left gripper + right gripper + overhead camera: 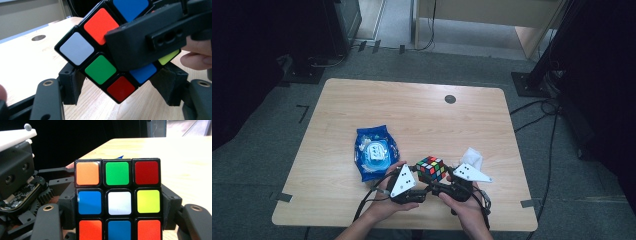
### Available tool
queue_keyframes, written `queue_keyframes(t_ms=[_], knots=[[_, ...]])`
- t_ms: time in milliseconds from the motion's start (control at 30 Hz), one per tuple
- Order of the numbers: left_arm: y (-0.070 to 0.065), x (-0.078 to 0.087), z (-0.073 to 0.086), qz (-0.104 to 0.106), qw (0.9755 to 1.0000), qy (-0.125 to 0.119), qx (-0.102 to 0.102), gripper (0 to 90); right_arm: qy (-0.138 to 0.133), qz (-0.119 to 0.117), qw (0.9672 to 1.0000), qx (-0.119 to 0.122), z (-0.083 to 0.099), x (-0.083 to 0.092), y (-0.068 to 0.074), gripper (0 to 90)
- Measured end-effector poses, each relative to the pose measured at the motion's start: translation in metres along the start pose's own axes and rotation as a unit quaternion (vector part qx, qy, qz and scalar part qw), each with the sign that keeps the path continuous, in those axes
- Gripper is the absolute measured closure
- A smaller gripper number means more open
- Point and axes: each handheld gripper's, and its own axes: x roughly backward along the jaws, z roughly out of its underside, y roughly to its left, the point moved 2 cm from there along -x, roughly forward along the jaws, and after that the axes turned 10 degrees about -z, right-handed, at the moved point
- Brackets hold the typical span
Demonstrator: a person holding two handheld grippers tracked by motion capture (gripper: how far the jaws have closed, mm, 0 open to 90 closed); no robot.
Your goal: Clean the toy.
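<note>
I see my 2 grippers meeting over the near edge of the wooden table [422, 115], both around a scrambled puzzle cube [431, 169] held just above it. My right gripper [119, 205] is clamped on the cube, its pads pressed to 2 opposite sides. My left gripper [122, 86] straddles the cube's lower corner; I cannot tell whether its pads press. A blue packet [374, 151] lies left, a white wrapper [472, 156] right.
</note>
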Motion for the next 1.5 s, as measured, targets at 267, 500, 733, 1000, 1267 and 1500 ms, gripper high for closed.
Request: queue_keyframes(t_ms=[267,500,733,1000,1267,1500], knots=[[0.0007,-0.0002,0.0015,0.005,1.0,0.002,-0.003,32.4,0.009,-0.009,0.9999,-0.009,-0.0019,0.0018,-0.0029,33.6],[0.0011,0.0003,0.0027,0.01,0.9999,0.005,-0.005,32.4,0.007,-0.013,0.9996,-0.024,-0.0039,0.0033,-0.0035,32.9],[0.0004,-0.0003,0.0041,0.014,0.9999,0.008,-0.006,32.4,0.009,-0.014,0.9993,-0.033,-0.0055,0.0038,-0.0031,32.3],[-0.0013,-0.0011,0.0052,0.018,0.9997,0.01,-0.012,32.3,0.014,-0.009,0.9985,-0.052,-0.0064,0.0024,-0.0044,33.0],[-0.0005,0.0011,0.0025,0.025,0.9997,0.001,0.001,28.7,0.002,-0.007,0.9991,-0.043,-0.0083,0.0037,-0.0023,34.6],[-0.0023,0.0016,-0.0013,0.024,0.9993,0.001,0.029,18.9,-0.021,-0.014,0.9992,-0.031,-0.0084,0.0023,0.0011,34.6]])
